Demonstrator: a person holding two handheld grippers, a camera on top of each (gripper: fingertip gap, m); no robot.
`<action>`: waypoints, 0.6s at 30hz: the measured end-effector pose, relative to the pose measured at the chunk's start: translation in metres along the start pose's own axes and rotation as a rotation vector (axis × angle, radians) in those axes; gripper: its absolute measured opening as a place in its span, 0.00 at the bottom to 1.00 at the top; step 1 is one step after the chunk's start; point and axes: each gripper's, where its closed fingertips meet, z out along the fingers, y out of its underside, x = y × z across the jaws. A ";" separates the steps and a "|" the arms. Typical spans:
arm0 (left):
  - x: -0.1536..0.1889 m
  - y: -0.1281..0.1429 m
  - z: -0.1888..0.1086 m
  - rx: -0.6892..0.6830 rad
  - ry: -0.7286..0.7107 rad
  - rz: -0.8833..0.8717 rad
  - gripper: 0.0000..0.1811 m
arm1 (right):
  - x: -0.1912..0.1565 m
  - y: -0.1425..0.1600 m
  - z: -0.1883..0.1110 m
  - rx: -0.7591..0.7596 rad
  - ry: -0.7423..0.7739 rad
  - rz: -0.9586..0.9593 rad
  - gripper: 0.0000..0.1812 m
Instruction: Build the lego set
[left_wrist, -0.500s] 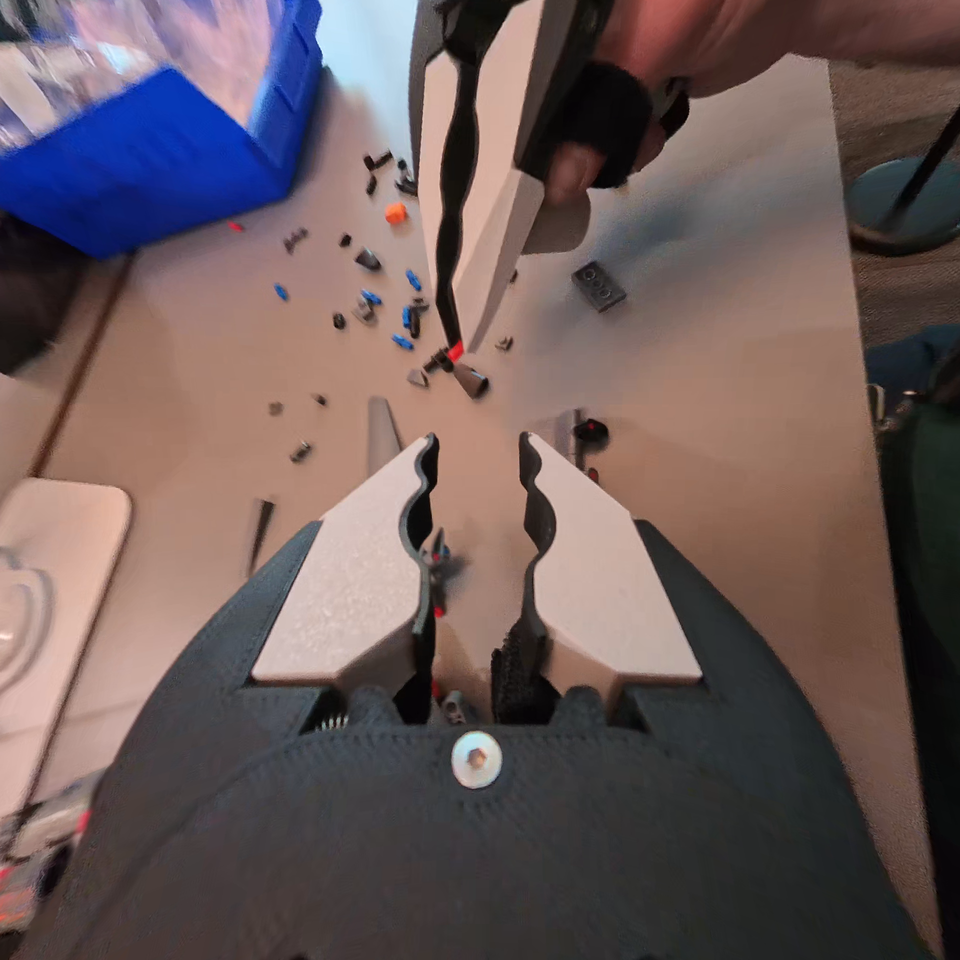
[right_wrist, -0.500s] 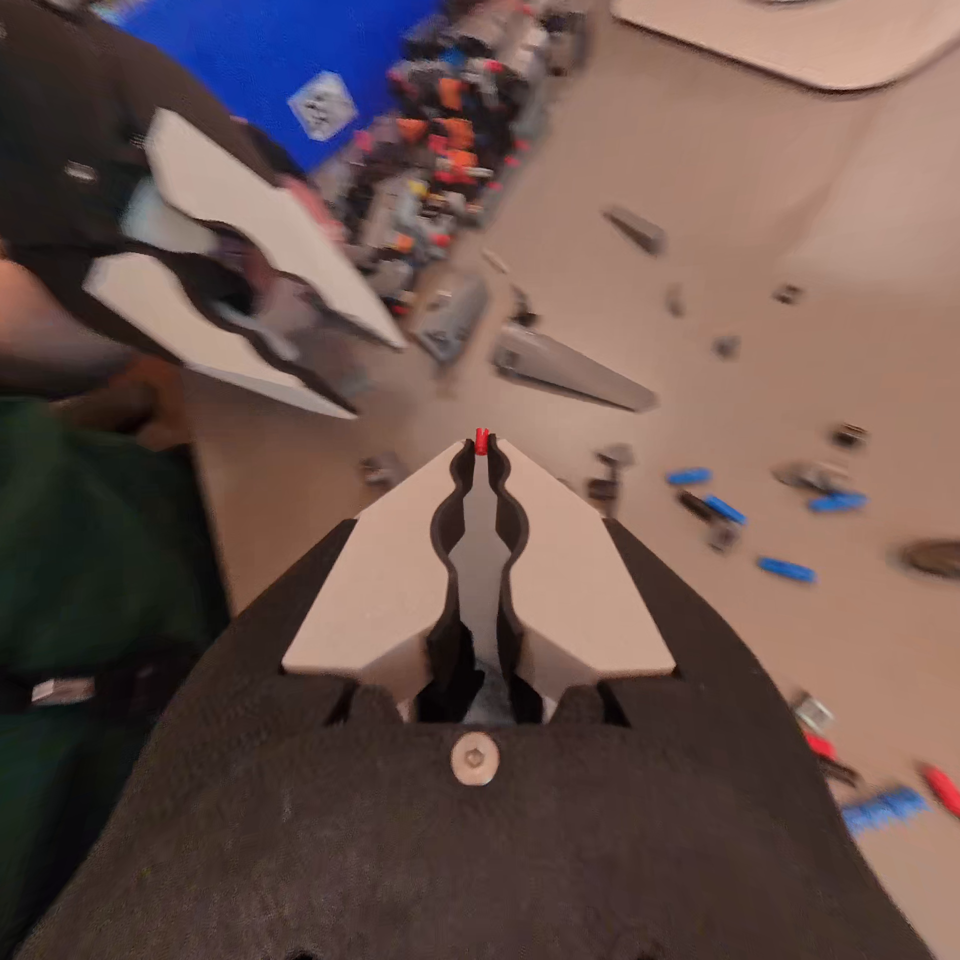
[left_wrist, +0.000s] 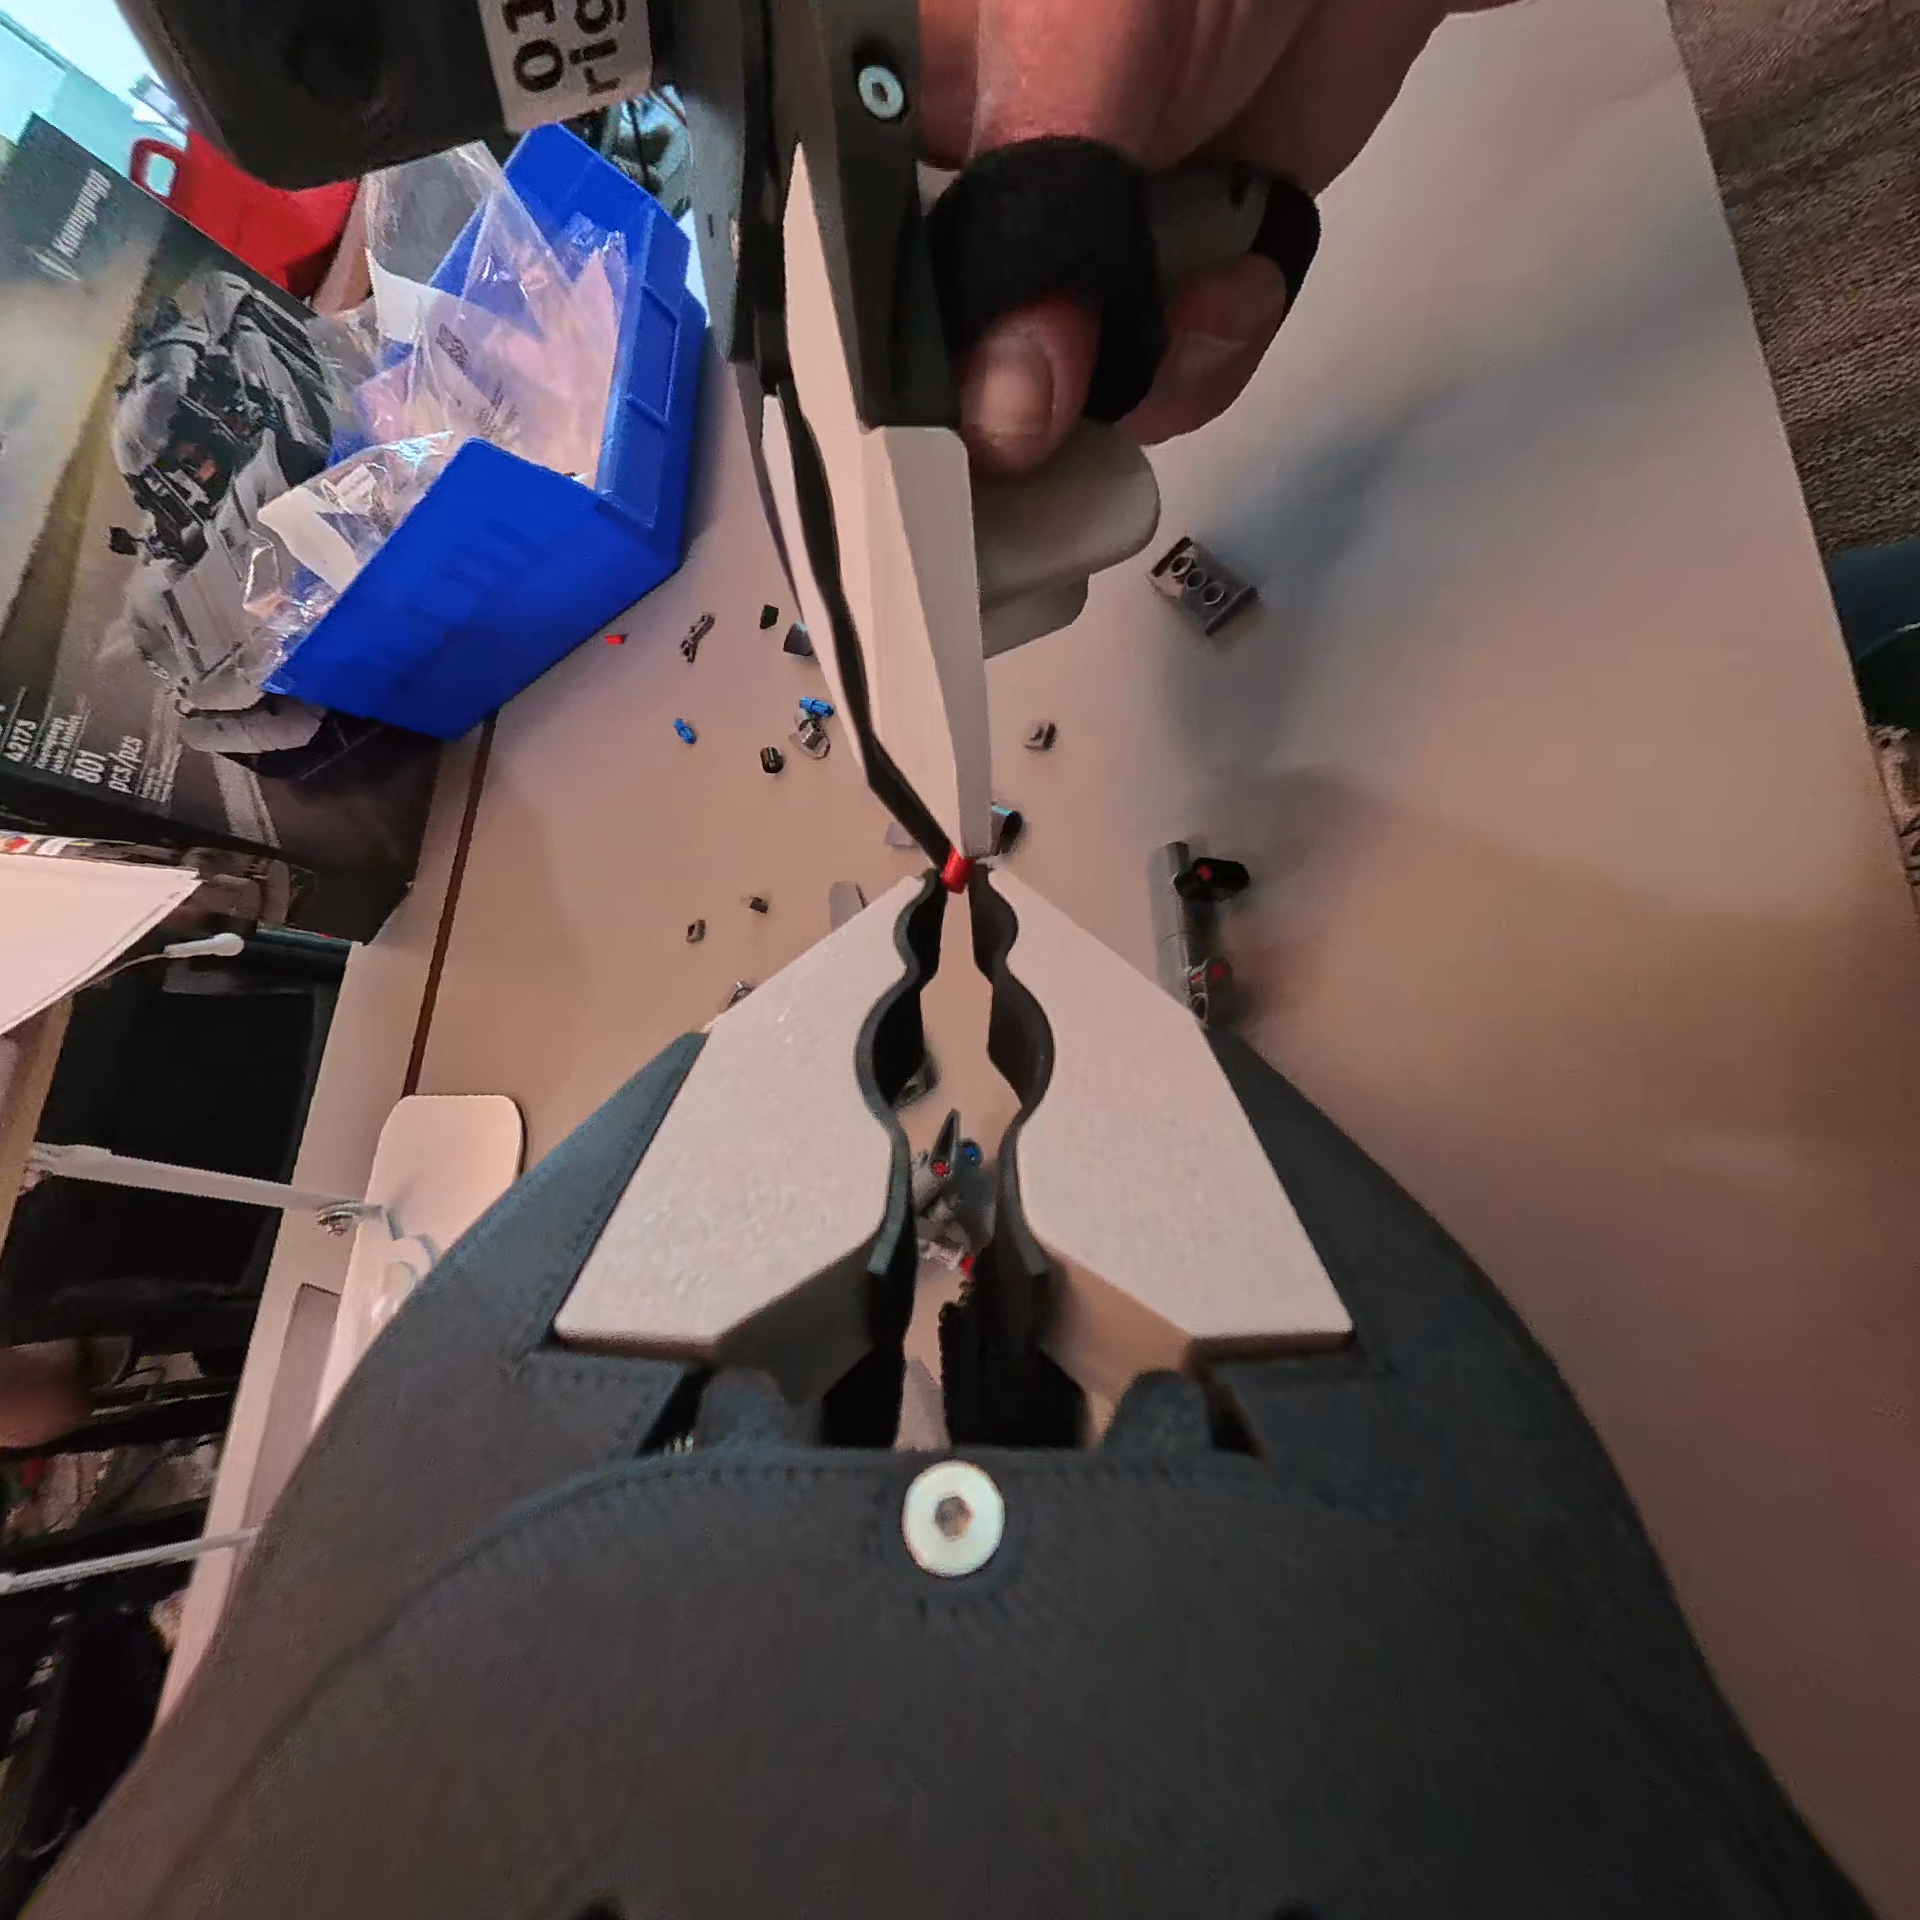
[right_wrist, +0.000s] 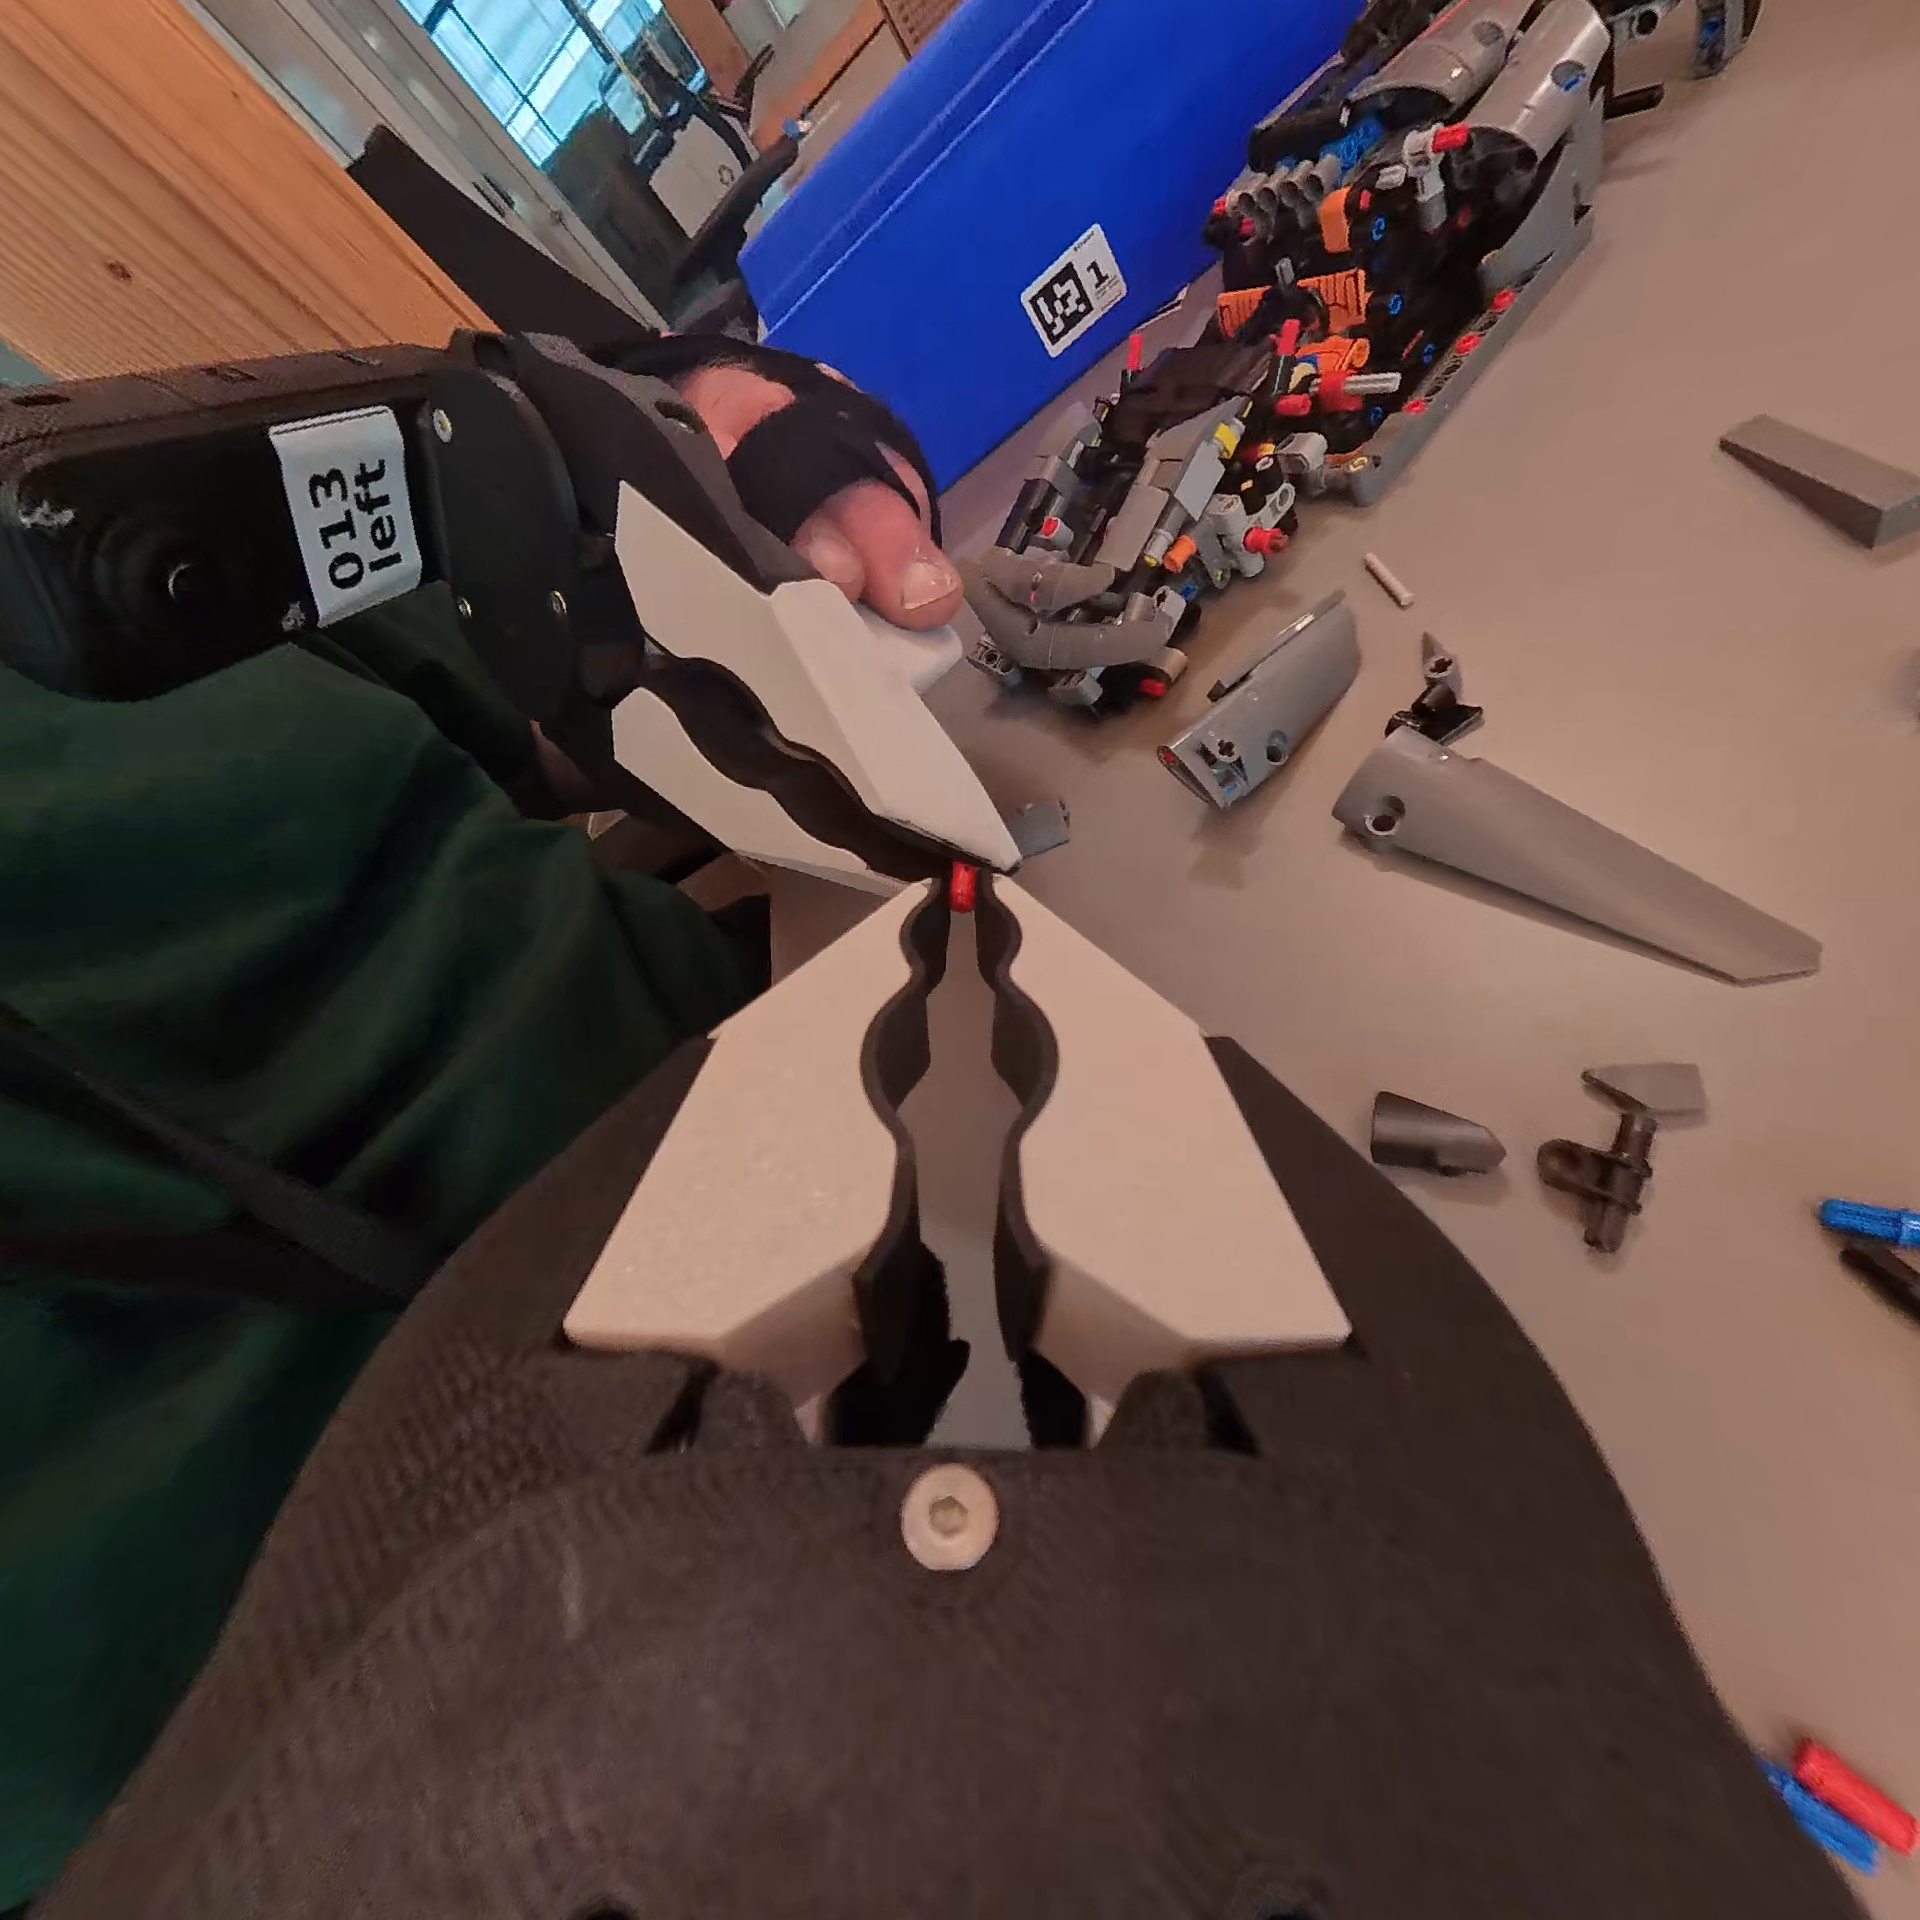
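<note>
A small red pin (left_wrist: 956, 869) sits between the tips of both grippers, above the table. My right gripper (right_wrist: 963, 896) is shut on it; in the left wrist view it (left_wrist: 961, 847) comes down from above, held by a gloved hand. My left gripper (left_wrist: 956, 896) has its jaws closed to a narrow gap on the pin's other end; in the right wrist view it (right_wrist: 982, 857) comes in from the left. The red pin (right_wrist: 963, 885) shows only as a short stub. A partly built grey, black and orange model (right_wrist: 1351, 343) lies on the table at the far right.
A blue bin (left_wrist: 499, 561) with plastic bags and the set's box (left_wrist: 156, 520) stand at the table's left. Loose parts lie about: a long grey wedge panel (right_wrist: 1558, 842), a dark grey brick (left_wrist: 1203, 587), blue pins (right_wrist: 1870, 1221), small black pieces. A small assembly (left_wrist: 951, 1184) lies under my left gripper. My two grippers' fingertips are within a few centimetres of each other.
My left gripper has gone from open to closed around the red pin. The two grippers have come together tip to tip, away from the table surface.
</note>
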 end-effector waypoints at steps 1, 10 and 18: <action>-0.001 0.001 0.000 -0.005 -0.012 0.009 0.01 | 0.001 0.000 0.000 -0.004 0.009 -0.003 0.02; -0.028 -0.001 -0.004 0.043 -0.121 -0.156 0.01 | 0.006 -0.028 -0.004 0.153 0.064 -0.023 0.04; -0.033 0.001 -0.004 0.035 -0.150 -0.146 0.01 | 0.007 -0.034 -0.005 0.195 0.073 -0.025 0.02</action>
